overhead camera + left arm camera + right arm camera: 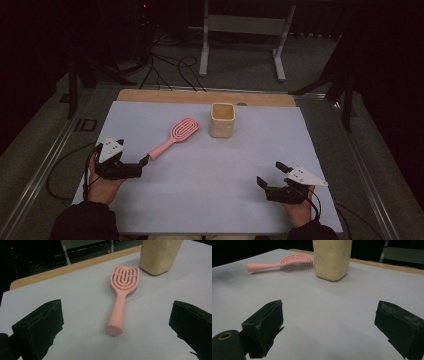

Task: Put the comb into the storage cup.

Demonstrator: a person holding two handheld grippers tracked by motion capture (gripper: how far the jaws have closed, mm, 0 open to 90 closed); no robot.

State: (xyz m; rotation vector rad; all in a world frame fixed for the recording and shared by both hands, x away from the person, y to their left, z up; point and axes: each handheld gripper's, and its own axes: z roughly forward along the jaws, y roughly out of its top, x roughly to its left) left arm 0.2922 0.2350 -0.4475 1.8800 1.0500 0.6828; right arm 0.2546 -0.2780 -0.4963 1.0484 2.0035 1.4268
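"ID" in pale letters on the dark floor [86, 124] left of the table [150, 107]

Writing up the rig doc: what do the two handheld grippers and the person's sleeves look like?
Both the left gripper and the right gripper are black, with two blocky, rough-edged black jaws. Each carries a grey three-cornered plate with small dots on top, and a black cable trails from each. The sleeves are dark.

One pink hairbrush [177, 134], one cream square cup [222, 120], and two black hand-held grippers: left gripper [144, 162], right gripper [270, 173].
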